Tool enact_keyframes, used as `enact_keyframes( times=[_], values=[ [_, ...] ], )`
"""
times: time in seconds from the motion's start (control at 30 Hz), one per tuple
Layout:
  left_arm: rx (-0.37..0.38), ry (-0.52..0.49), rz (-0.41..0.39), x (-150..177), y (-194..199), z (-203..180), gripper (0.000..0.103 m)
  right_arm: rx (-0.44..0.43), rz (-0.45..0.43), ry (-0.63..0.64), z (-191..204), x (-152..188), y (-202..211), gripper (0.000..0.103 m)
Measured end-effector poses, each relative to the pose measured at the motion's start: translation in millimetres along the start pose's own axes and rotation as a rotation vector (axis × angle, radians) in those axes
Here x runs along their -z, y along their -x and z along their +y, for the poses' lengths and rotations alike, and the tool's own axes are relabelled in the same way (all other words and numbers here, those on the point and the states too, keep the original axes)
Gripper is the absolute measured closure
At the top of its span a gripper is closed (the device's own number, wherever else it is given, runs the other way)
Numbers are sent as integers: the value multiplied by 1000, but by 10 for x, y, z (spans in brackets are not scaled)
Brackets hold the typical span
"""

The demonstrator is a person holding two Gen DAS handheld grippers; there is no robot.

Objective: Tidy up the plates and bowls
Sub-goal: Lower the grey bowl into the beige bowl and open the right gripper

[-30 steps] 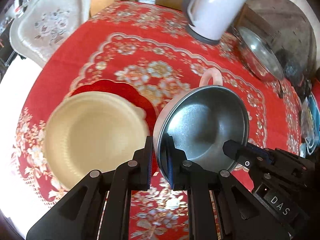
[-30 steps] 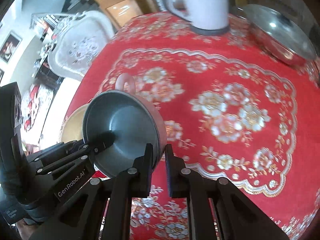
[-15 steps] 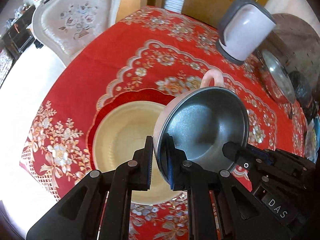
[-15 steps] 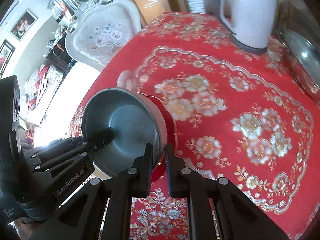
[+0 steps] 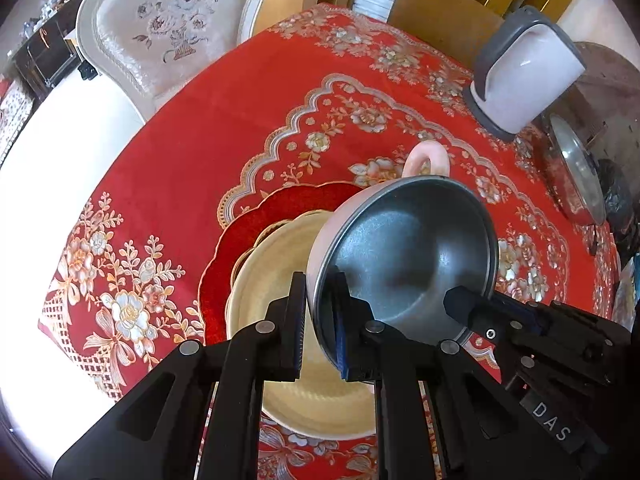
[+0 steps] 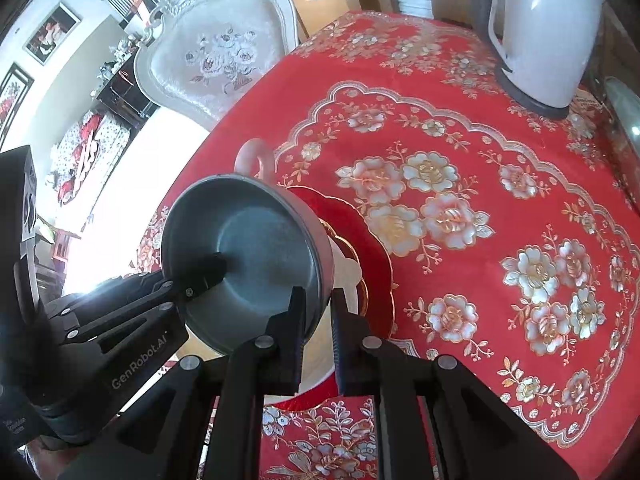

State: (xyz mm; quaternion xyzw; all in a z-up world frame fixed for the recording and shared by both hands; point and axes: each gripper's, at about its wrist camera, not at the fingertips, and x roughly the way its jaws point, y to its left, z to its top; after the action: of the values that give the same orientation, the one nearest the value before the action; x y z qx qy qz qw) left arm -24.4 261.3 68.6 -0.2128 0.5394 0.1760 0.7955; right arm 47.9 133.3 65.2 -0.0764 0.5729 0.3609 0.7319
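A pink bowl (image 5: 404,264) with a steel lining and a ring handle hangs tilted above the table, held by both grippers. My left gripper (image 5: 318,320) is shut on its near left rim. My right gripper (image 6: 316,324) is shut on the opposite rim of the bowl (image 6: 248,252). Below the bowl lies a cream plate (image 5: 276,304) stacked on a red scalloped plate (image 5: 244,236). In the right wrist view only the edge of the red plate (image 6: 372,264) and a strip of the cream one show past the bowl.
A red floral tablecloth (image 5: 240,120) covers the table. A white kettle (image 5: 520,80) stands at the far right, with a steel-lidded pan (image 5: 576,172) beside it. A white upholstered chair (image 5: 172,28) stands at the far left edge.
Both grippers have carried the bowl leftward over the table. It now hangs above the cream plate on the red plate, which earlier lay off to the left of it.
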Motion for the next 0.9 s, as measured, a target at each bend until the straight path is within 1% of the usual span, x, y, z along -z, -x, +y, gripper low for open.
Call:
enact_keyframes(
  times=[0.27,0.47,0.53,0.63,0.7,0.73,0.77,0.8,0.87,0.9],
  values=[
    [-10,0,27,109,-107,61,91,-8,47,5,11,59,-122,93],
    [-19,15,66,200,-190,114,91,-18,87,23,52,88,-221,91],
    [-17,22,52,198,-179,127,91,-26,87,20,51,83,-236,90],
    [-2,42,64,184,-187,161,91,-31,95,11,33,77,-241,89],
    [4,44,55,176,-170,173,89,-37,90,-1,16,80,-227,89],
    [14,42,47,175,-148,171,88,-45,84,-8,9,88,-209,85],
    [15,39,41,174,-123,163,88,-49,77,-13,7,94,-197,77],
    [6,31,30,174,-87,149,88,-55,70,-17,2,99,-173,73],
    [-8,17,7,168,-30,127,84,-44,58,-14,4,104,-135,72],
    [-8,13,-2,165,-2,120,79,-33,48,-10,0,111,-94,72]
  ],
)
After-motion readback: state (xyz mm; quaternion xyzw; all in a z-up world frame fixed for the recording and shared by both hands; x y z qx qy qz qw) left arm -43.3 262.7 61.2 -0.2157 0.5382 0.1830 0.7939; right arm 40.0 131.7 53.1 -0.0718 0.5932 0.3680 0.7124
